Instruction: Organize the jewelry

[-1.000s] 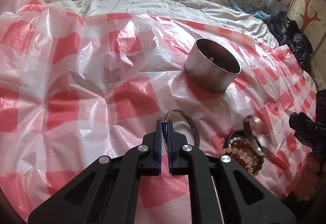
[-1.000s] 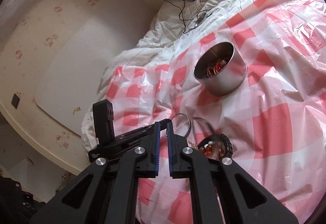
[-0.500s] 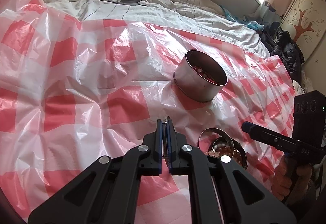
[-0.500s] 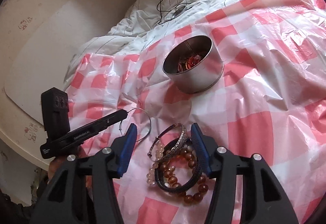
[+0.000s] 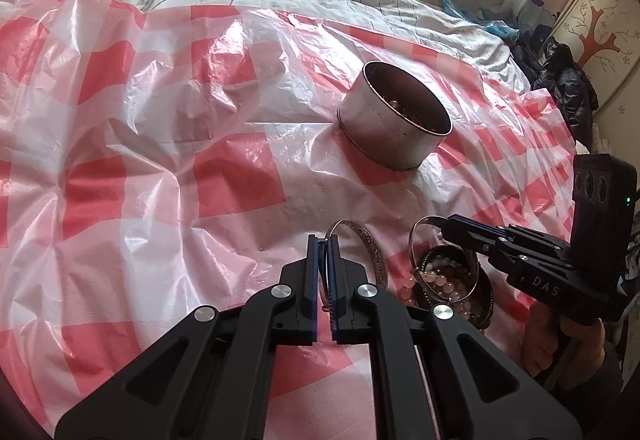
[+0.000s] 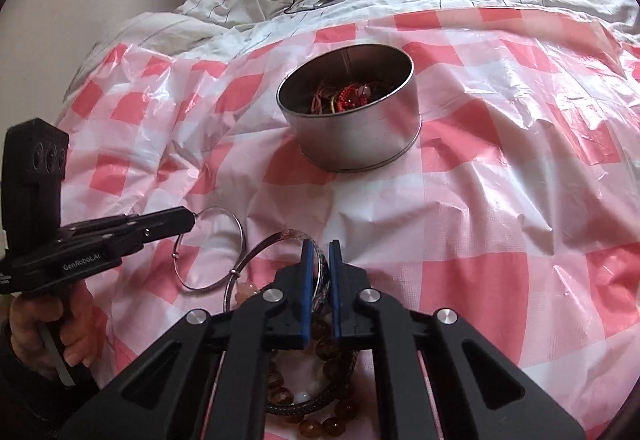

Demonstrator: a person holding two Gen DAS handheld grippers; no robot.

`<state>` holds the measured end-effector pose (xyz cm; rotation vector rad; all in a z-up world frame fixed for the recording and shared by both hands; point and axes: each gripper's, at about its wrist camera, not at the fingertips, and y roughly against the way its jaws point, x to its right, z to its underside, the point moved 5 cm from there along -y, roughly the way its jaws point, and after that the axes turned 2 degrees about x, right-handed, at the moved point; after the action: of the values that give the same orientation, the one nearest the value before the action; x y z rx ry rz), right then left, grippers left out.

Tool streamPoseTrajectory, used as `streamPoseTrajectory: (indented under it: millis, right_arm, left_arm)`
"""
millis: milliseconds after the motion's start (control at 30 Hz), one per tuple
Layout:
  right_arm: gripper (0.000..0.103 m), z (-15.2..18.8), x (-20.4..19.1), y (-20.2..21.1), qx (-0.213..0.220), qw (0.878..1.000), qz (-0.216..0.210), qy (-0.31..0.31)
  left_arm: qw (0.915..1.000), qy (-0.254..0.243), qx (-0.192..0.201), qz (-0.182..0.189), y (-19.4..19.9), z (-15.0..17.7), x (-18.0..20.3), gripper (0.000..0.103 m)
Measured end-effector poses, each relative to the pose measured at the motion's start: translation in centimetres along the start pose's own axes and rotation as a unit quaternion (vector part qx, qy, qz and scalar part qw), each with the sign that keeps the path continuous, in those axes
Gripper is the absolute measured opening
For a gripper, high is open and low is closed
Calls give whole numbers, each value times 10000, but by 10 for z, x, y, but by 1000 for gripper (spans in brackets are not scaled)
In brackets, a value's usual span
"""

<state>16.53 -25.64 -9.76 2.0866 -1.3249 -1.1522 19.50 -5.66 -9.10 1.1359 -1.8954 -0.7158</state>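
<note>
right wrist view: one round tin (image 6: 352, 127), two loose thin bangles. right gripper (image 6: 319, 252) jaws just closed, clamped on the wider bangle (image 6: 276, 240); left gripper (image 6: 192, 216) jaws pinch the thinner bangle (image 6: 212, 252).

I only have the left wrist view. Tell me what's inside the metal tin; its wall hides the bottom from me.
Observer: The right wrist view looks down into the tin. A red beaded piece lies among thin cords on its bottom.
Operator: Report the right gripper's grip. I see it only side-on.
Observer: The right gripper has just been closing, and its jaws now pinch a patterned bangle between them.
Operator: Say what lies under that gripper.
Observer: A dark braided bracelet and amber beads lie on the checked sheet beneath it.
</note>
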Motion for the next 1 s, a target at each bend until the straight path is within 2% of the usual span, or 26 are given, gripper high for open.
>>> streamPoseTrajectory:
  millis: [133,267,333,533,633,700,800,867,900,933,1000]
  right_arm:
    - [9,-11,3,16,396,9976,-451,-357]
    - [9,-19,3,26,621,9935,-774,-559]
    - [9,-21,3,29,687,9922,-841,-607]
    - [9,-25,7,34,762,9900,-904,-764]
    - [9,-24,11,34,736,9901,-872,-822]
    - [9,-23,13,33,706,9899,-860,-876]
    - [9,-23,15,33,694,9896,-856,-922]
    - [9,-23,16,33,689,9895,-857,-936]
    - [9,-23,16,34,686,9895,-859,-936]
    - [9,-22,16,34,683,9894,-872,-939]
    - [9,-22,16,34,683,9894,-885,-927]
  left_arm:
    - [9998,96,104,137,4,-3,0,4]
    - [9986,207,211,445,10,-7,3,3]
    - [9968,310,285,677,13,-10,5,3]
    - [9942,297,509,904,26,-19,16,0]
    - [9957,226,509,745,26,-20,19,0]
    - [9971,191,306,669,20,-18,17,0]
    - [9996,69,135,248,12,-12,11,1]
    - [9997,189,113,129,12,-11,0,7]
    - [9994,307,140,91,14,-12,-7,20]
    - [9989,417,197,24,16,-14,-14,37]
    - [9977,561,334,-167,19,-16,-28,49]
